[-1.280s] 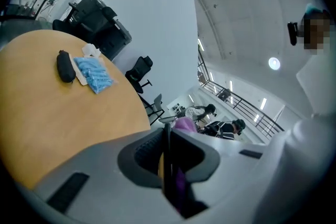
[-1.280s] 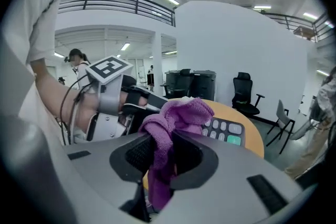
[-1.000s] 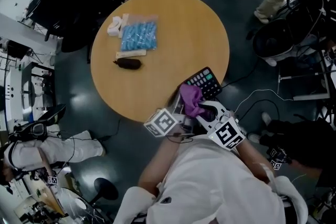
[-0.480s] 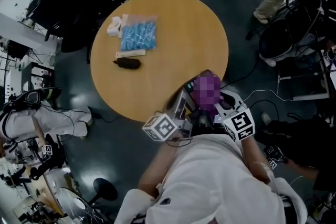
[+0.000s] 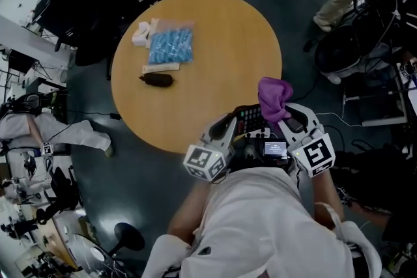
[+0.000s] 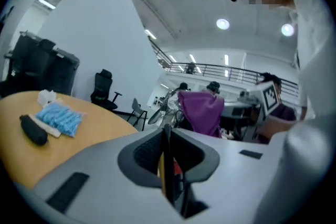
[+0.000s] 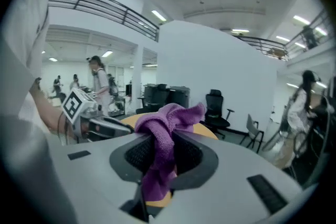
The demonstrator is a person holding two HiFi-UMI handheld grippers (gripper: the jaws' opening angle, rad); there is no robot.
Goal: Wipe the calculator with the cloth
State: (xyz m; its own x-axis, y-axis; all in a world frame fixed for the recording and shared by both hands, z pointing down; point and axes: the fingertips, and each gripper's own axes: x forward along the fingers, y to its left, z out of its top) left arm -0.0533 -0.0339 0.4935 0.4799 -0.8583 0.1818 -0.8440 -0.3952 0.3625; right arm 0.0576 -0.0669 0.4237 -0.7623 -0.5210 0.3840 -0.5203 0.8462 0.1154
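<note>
Head view: one round wooden table (image 5: 195, 29) carried one bag of blue pieces (image 5: 172, 45) and one dark oblong item (image 5: 158, 79) toward 10 o'clock. At its 5 o'clock edge the left gripper (image 5: 229, 127) pinched the one calculator (image 5: 251, 118). The right gripper (image 5: 287, 119) pinched the one purple cloth (image 5: 273, 96) at the calculator's 2 o'clock.

Left gripper view: the jaws clamped the thin, dark calculator edge-on.

Right gripper view: ribbed pads squeezed the fuzzy, bunched cloth.

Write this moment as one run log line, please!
left gripper: jaws shut on calculator | right gripper: jaws shut on purple cloth | table: blue bag, black object on it
</note>
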